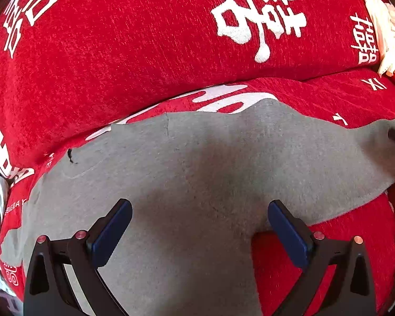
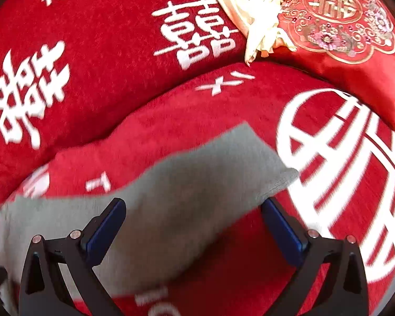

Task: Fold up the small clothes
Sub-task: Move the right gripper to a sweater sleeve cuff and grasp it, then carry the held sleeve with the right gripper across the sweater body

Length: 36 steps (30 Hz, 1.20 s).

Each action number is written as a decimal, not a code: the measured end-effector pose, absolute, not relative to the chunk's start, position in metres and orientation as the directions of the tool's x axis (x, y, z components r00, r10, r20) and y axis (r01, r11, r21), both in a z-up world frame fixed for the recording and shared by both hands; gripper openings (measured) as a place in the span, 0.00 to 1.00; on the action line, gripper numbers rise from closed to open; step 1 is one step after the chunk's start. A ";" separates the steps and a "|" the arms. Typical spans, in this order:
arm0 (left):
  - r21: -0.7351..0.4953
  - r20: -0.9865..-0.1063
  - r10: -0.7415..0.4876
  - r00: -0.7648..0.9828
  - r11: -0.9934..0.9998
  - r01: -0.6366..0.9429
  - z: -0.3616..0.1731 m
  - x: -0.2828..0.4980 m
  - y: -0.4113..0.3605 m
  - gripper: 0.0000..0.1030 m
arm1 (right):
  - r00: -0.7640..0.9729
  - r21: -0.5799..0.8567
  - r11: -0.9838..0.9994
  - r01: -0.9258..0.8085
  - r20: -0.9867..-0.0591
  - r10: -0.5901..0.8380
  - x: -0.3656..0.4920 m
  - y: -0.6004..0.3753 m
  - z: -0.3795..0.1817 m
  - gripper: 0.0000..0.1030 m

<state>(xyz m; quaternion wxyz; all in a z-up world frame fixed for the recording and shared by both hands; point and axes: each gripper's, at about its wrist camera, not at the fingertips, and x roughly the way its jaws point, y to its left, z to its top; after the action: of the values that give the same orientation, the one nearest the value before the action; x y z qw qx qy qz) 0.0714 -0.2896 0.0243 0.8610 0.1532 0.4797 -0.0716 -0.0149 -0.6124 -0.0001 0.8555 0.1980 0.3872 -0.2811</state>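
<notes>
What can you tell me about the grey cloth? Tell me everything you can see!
The grey cloth is a soft, plain garment that looks like thin knit. It lies spread flat on the red cover with white characters. Its far edge is wavy, and a small dark mark sits near one edge. In the right view a ribbed end points toward the big white symbol. Both the left gripper and the right gripper hang open over it, not pinching it.

Both wrist cameras look down close past their fingers, sharing the grey cloth (image 1: 197,163) and, toward 12 o'clock, the red sofa back (image 2: 97,60).
</notes>
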 end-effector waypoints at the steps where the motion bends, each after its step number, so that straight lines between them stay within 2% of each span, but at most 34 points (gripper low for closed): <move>1: 0.194 -0.850 0.027 0.527 0.945 0.265 0.023 0.075 -0.290 1.00 | 0.549 0.121 0.764 0.634 -0.766 -0.334 -0.012 -0.616 0.000 0.94; 3: 0.179 -0.855 0.027 0.518 0.952 0.246 0.021 0.083 -0.287 1.00 | 0.554 0.112 0.773 0.624 -0.761 -0.337 -0.005 -0.622 0.001 0.66; 4: 0.169 -0.858 0.027 0.512 0.958 0.232 0.021 0.088 -0.285 1.00 | 0.556 0.113 0.780 0.616 -0.763 -0.329 -0.003 -0.624 0.002 0.30; 5: 0.160 -0.862 0.027 0.506 0.962 0.221 0.021 0.092 -0.283 1.00 | 0.564 0.139 0.782 0.607 -0.769 -0.302 -0.004 -0.626 0.001 0.07; 8: 0.142 -0.871 0.031 0.490 0.971 0.192 0.018 0.109 -0.281 1.00 | 0.650 0.306 0.743 0.595 -0.727 -0.222 -0.028 -0.640 0.006 0.07; 13: 0.135 -0.911 0.049 0.410 0.973 0.185 -0.007 0.131 -0.293 1.00 | 0.731 0.422 0.683 0.596 -0.638 -0.244 -0.074 -0.644 0.024 0.07; 15: 0.154 -0.890 0.057 0.453 0.972 0.179 -0.006 0.127 -0.299 1.00 | 0.744 0.452 0.666 0.593 -0.624 -0.239 -0.085 -0.643 0.027 0.07; 17: 0.198 -0.883 0.080 0.463 0.957 0.212 -0.003 0.125 -0.306 1.00 | 0.739 0.435 0.676 0.595 -0.627 -0.246 -0.085 -0.639 0.028 0.07; 23: 0.135 -0.880 0.008 0.475 0.963 0.234 0.022 0.102 -0.265 1.00 | 0.726 0.420 0.684 0.597 -0.646 -0.236 -0.085 -0.632 0.038 0.06; 32: 0.037 -0.898 -0.001 0.441 0.996 0.076 0.015 0.051 -0.141 1.00 | 0.769 0.407 0.758 0.510 -0.611 -0.190 -0.073 -0.573 0.089 0.06; 36: 0.074 -0.875 0.053 0.481 0.997 0.024 0.011 0.030 -0.094 1.00 | 0.777 0.403 0.780 0.479 -0.607 -0.164 -0.059 -0.543 0.106 0.06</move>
<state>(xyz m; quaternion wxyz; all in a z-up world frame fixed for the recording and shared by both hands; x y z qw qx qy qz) 0.0305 -0.0942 0.0114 0.8598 0.0379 0.5091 0.0085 -0.0591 -0.5434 0.1059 0.9003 0.2795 0.2819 -0.1785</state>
